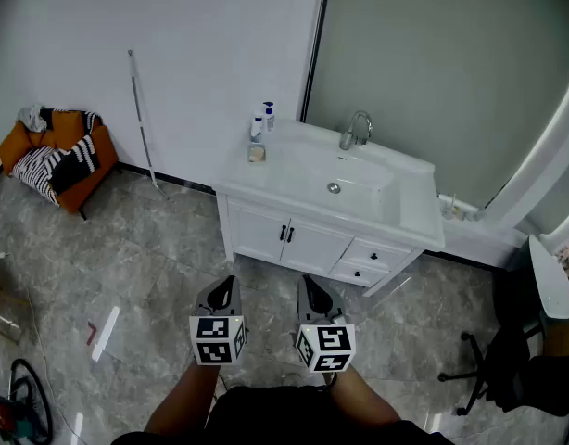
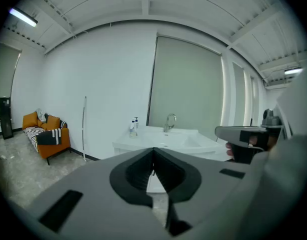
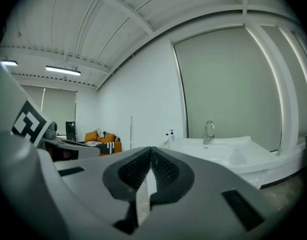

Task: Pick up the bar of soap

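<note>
Left gripper (image 1: 226, 287): clenched, its tips meeting in its own view (image 2: 153, 151), with nothing caught between them. Right gripper (image 1: 312, 290): likewise closed tight and empty (image 3: 151, 151). In the head view both sit side by side at lower centre of the frame, each with its marker cube towards the bottom edge, on the person's forearms, above the grey marbled floor (image 1: 155, 248) and well apart from the white vanity unit (image 1: 294, 235) at frame centre. Both point towards that unit. The bar of soap (image 1: 257, 155), a small beige piece, lies on the left end of the vanity top (image 1: 419, 207), untouched, just in front of two small bottles (image 1: 262, 120) that stand at the back left corner against the wall. The basin (image 1: 359, 172) occupies the middle of the top, and a chrome faucet (image 1: 355, 130) rises behind it. Behind the unit the wall carries a large grey-green panel (image 1: 433, 63). A thin pale rod (image 1: 141, 119) leans against the white wall to the left of the vanity. An orange armchair (image 1: 57, 156) draped with a striped cloth sits at far left of the frame. A black office chair (image 1: 507, 360) stands at lower right. In the left gripper view the soap cannot be made out clearly beside the bottles (image 2: 134, 126).
</note>
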{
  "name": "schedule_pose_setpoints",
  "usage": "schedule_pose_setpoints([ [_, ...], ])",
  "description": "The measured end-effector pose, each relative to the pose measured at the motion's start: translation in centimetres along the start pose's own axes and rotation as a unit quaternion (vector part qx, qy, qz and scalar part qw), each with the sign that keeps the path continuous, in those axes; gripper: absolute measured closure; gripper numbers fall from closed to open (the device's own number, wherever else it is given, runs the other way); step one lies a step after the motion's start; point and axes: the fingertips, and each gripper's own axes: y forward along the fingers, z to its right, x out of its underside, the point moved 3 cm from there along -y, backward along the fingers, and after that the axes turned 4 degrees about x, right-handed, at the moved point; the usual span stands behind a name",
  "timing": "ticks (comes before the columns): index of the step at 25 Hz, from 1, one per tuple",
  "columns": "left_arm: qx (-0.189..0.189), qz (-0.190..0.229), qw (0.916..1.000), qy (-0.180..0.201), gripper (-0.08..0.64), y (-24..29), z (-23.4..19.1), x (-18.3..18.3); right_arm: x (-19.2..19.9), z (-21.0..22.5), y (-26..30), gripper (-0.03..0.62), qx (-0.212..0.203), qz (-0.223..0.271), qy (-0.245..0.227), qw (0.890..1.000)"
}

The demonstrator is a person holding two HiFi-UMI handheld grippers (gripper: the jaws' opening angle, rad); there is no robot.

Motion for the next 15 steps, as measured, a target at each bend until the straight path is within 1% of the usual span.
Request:
schedule_pose_setpoints([
  [4, 0.001, -0.003, 1.0000, -0.005, 0.552, -0.1, -0.7, 0.1, 0.3, -0.6, 0.4, 0.586, 0.004, -0.010, 0.007, 1.000],
  [7, 0.000, -0.006, 1.0000, -0.006, 0.552, -0.3, -1.0, 0.3, 0.3, -1.1, 0.6, 0.586, 0.007, -0.009, 0.004, 1.000],
  [15, -0.003, -0.004, 1.0000, -0.003, 0.552, -1.4, -2.7, 0.5, 0.7, -3.6, 1.0, 0.586, -0.012, -0.008, -0.003, 1.000],
])
